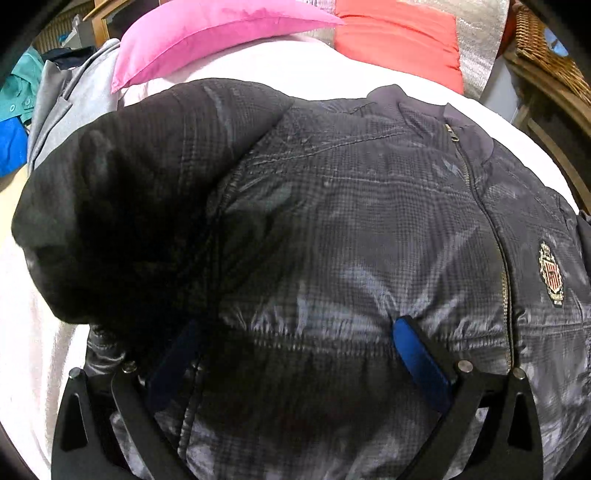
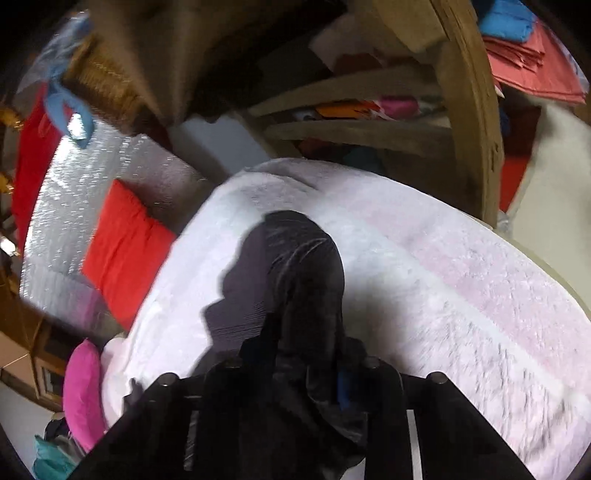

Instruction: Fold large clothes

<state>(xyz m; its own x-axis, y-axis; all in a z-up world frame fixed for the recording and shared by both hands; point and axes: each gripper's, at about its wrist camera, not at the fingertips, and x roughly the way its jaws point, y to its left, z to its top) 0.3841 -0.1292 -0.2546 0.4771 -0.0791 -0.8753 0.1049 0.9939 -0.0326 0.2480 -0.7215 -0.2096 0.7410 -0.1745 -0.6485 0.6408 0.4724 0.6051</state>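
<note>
A: Where is the jacket (image 1: 351, 229)?

B: It lies front up on a pale pink blanket (image 1: 258, 62) that covers a bed. The zip (image 1: 495, 229) is done up, and a small crest badge (image 1: 551, 273) sits beside the zip. One sleeve (image 1: 122, 206) is folded in and lies dark and bunched on the left of the left wrist view.

A: And the left gripper (image 1: 291, 354)?

B: It hangs right over the lower front of the jacket with its two blue-padded fingers (image 1: 417, 354) spread wide apart. The fabric lies between them, but the pads do not pinch it, so it is released.

A: The right gripper (image 2: 306, 354)?

B: Its fingers are drawn close together on dark jacket fabric. A cuffed sleeve end (image 2: 295, 266) stretches away from the fingers over the blanket, so it is grasping the sleeve. That view is blurred, and only a sliver of blue pad shows.

A: What else is around?

B: A pink pillow (image 1: 207, 33) and a red pillow (image 1: 399, 37) lie at the head of the bed, against a shiny silver sheet (image 2: 92, 184). Grey clothing (image 1: 62, 107) is heaped at the left edge of the bed. Wooden shelves (image 2: 369, 122) with folded cloth stand beyond the bed in the right wrist view.
</note>
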